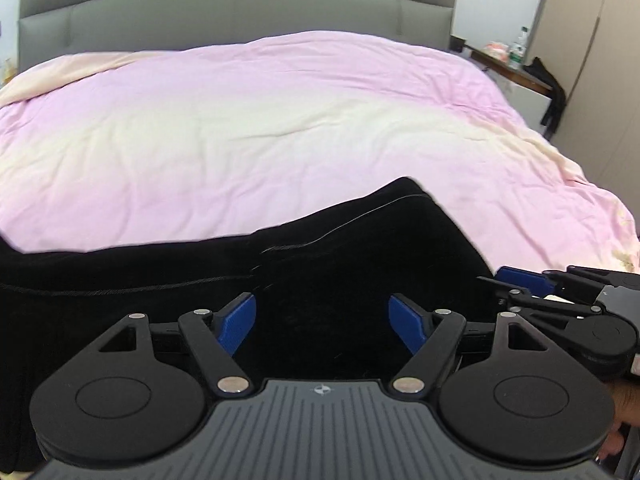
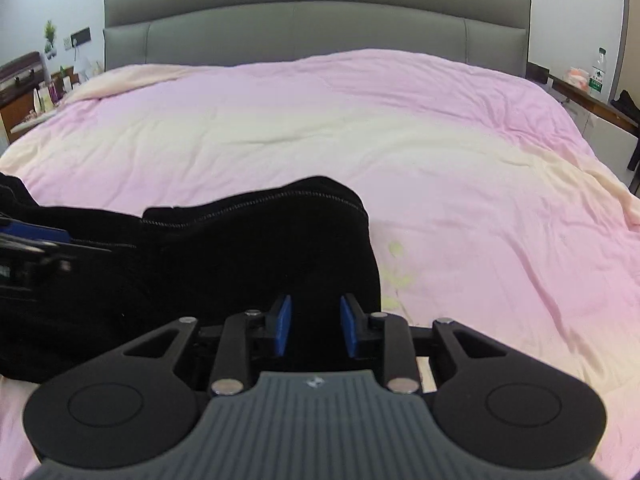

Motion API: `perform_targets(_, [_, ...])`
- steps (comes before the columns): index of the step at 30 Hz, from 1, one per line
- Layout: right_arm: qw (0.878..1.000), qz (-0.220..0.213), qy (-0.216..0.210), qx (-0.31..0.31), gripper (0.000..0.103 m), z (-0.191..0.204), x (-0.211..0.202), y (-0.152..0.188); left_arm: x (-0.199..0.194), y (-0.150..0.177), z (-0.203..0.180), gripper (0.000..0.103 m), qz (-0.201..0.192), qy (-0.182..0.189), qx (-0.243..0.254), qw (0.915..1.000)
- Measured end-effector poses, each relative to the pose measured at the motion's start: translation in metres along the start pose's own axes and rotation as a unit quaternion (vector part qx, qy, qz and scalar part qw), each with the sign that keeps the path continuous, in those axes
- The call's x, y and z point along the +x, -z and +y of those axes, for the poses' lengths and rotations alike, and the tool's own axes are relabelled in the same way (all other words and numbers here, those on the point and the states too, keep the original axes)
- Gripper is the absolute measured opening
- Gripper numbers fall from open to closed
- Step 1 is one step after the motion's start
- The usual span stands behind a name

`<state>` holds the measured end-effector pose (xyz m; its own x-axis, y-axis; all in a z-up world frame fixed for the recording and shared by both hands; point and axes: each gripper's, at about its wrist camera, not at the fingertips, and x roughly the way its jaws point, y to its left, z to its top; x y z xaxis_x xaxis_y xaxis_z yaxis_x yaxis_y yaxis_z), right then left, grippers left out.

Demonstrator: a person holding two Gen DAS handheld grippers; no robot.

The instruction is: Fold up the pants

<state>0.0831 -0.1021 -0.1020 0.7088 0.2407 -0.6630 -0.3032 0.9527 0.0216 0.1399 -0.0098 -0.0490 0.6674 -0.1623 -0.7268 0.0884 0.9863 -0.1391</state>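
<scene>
Black pants [image 1: 320, 248] lie crumpled across the near part of a pink bed cover [image 1: 280, 120]. My left gripper [image 1: 322, 314] hovers over the middle of the pants, its blue pads [image 1: 240, 320] far apart with only cloth below them. In the right wrist view the pants [image 2: 240, 248] end in a seamed edge, and my right gripper [image 2: 316, 328] sits over their right end. Its blue pads [image 2: 284, 326] stand a narrow gap apart, and I see no cloth pinched between them. The right gripper [image 1: 506, 280] also shows side-on at the pants' right edge. The left gripper [image 2: 36, 236] shows blurred at far left.
A grey padded headboard [image 2: 316, 24] closes the far side of the bed. A side table [image 2: 592, 100] with a bottle [image 2: 597, 74] stands at the right, and a black item [image 1: 554, 92] hangs off it. A cluttered dresser [image 2: 24, 92] is at the left.
</scene>
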Motion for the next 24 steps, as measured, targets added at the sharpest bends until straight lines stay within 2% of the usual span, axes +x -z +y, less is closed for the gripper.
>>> perform_targets(2, [1.000,-0.013,0.000,0.013,0.024,-0.006,-0.002,-0.005,0.015,-0.005,-0.013,0.089,0.000,-0.004,0.018,0.9998])
perform_targets(4, [1.000,-0.006,-0.009,0.022,0.024,-0.012,0.003,-0.005,0.032,-0.005,-0.020,0.089,0.001,-0.008,0.031,0.9995])
perform_targets(5, [0.999,0.013,-0.017,0.024,0.027,-0.014,0.008,0.000,0.040,-0.003,-0.021,0.089,0.008,-0.017,0.039,0.9991])
perform_targets(6, [0.998,0.052,-0.031,0.019,0.030,-0.015,0.020,0.003,0.050,0.002,-0.022,0.089,0.024,-0.030,0.047,0.9981])
perform_targets(7, [0.994,0.098,-0.040,0.008,0.040,-0.013,0.031,0.012,0.059,0.010,-0.019,0.089,0.048,-0.044,0.056,0.9963])
perform_targets(8, [0.991,0.126,-0.038,-0.007,0.040,-0.011,0.040,0.020,0.074,0.020,-0.016,0.090,0.082,-0.055,0.060,0.9933])
perform_targets(9, [0.991,0.128,-0.036,-0.015,0.040,-0.009,0.043,0.024,0.084,0.031,-0.008,0.093,0.105,-0.045,0.046,0.9924])
perform_targets(11, [0.990,0.132,-0.035,-0.017,0.040,-0.007,0.045,0.025,0.085,0.043,0.016,0.099,0.088,-0.014,-0.012,0.9959])
perform_targets(12, [0.991,0.132,-0.035,-0.015,0.040,-0.007,0.044,0.024,0.082,0.043,0.023,0.099,0.089,-0.002,-0.030,0.9956])
perform_targets(14, [0.992,0.120,-0.038,-0.009,0.041,-0.009,0.040,0.021,0.064,0.038,0.030,0.097,0.081,0.001,-0.049,0.9955])
perform_targets(16, [0.995,0.096,-0.036,-0.012,0.040,-0.010,0.034,0.018,0.034,0.037,0.037,0.097,0.045,0.008,-0.061,0.9971])
perform_targets(17, [0.996,0.077,-0.033,-0.016,0.040,-0.009,0.028,0.015,0.015,0.038,0.044,0.097,0.023,0.009,-0.071,0.9972])
perform_targets(19, [0.998,0.042,-0.025,-0.026,0.040,-0.005,0.018,0.010,-0.025,0.043,0.063,0.097,-0.020,-0.024,-0.092,0.9952])
perform_targets(21, [0.999,0.014,-0.028,-0.032,0.040,0.000,0.009,0.007,-0.058,0.049,0.094,0.098,-0.054,-0.061,-0.130,0.9881])
perform_targets(22, [0.999,0.004,-0.031,-0.038,0.040,0.004,0.006,0.007,-0.075,0.054,0.118,0.098,-0.069,-0.083,-0.167,0.9800])
perform_targets(23, [0.998,-0.002,-0.031,-0.046,0.040,0.009,0.005,0.008,-0.089,0.059,0.140,0.098,-0.082,-0.103,-0.206,0.9697])
perform_targets(24, [0.998,-0.005,-0.030,-0.054,0.040,0.014,0.004,0.009,-0.104,0.068,0.165,0.098,-0.096,-0.125,-0.257,0.9536])
